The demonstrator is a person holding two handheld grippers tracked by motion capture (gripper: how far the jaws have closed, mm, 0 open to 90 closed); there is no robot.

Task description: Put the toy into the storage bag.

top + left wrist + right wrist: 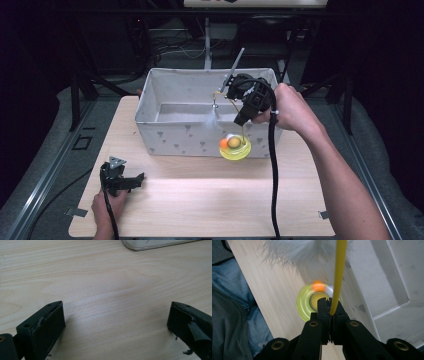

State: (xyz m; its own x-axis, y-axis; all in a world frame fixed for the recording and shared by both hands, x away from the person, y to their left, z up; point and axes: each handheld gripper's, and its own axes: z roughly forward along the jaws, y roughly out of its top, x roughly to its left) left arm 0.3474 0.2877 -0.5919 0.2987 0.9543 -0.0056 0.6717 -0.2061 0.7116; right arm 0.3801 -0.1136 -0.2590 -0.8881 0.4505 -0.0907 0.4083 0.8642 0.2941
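Across the middle of the high view lies the pale wooden bench (200, 200), and on its far half stands a grey fabric bin (175, 135) with small printed motifs, open at the top. Above the bin's near right wall the right tool (239, 120) is held aloft, its jaws pressed tight on a thin yellow rod (338, 277), seen plainly in the right gripper view. That rod belongs to a cat teaser toy: a yellow-green disc base (235, 147) with an orange ball (223, 143) hangs low against the outside of the bin's front wall, while a white feather tuft (212, 119) dangles just inside the rim. At lower left of the high view the left tool (131, 181) rests idle on the bench, jaws spread wide and empty. The step in hand looks like lowering the toy into the bin. To do it well, lift until the swinging base clears the rim, carry it inward over the opening, let the sway settle, and only then ease the jaws apart, low, so the rod does not catch the wall.
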